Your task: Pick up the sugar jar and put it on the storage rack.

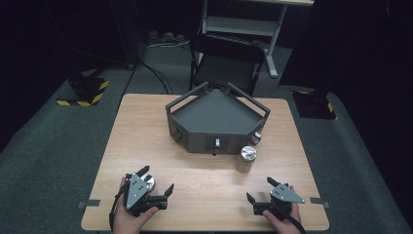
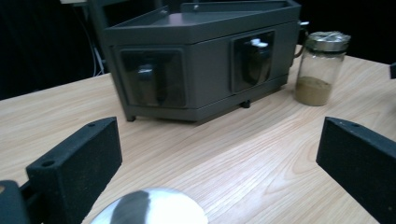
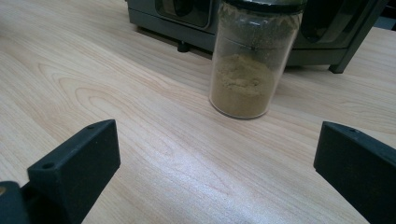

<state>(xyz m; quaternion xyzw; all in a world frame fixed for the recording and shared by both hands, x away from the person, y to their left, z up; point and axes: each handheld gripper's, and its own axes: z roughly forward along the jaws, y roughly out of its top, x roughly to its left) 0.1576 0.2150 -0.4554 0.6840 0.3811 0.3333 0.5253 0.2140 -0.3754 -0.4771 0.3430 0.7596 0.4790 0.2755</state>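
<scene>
I hold my left hand-held gripper (image 1: pixel 157 181) low over the near left part of the bench (image 1: pixel 146 141), its jaws spread wide and grasping nothing, a round shiny metal lid (image 2: pixel 149 208) lying just below it. My right hand-held gripper (image 1: pixel 259 190) rests at the near right, also released and wide apart. It points toward the glass jar (image 3: pixel 250 60) with brown powder, which stands upright just beside the near right corner of the dark grey rack (image 1: pixel 214 124).
</scene>
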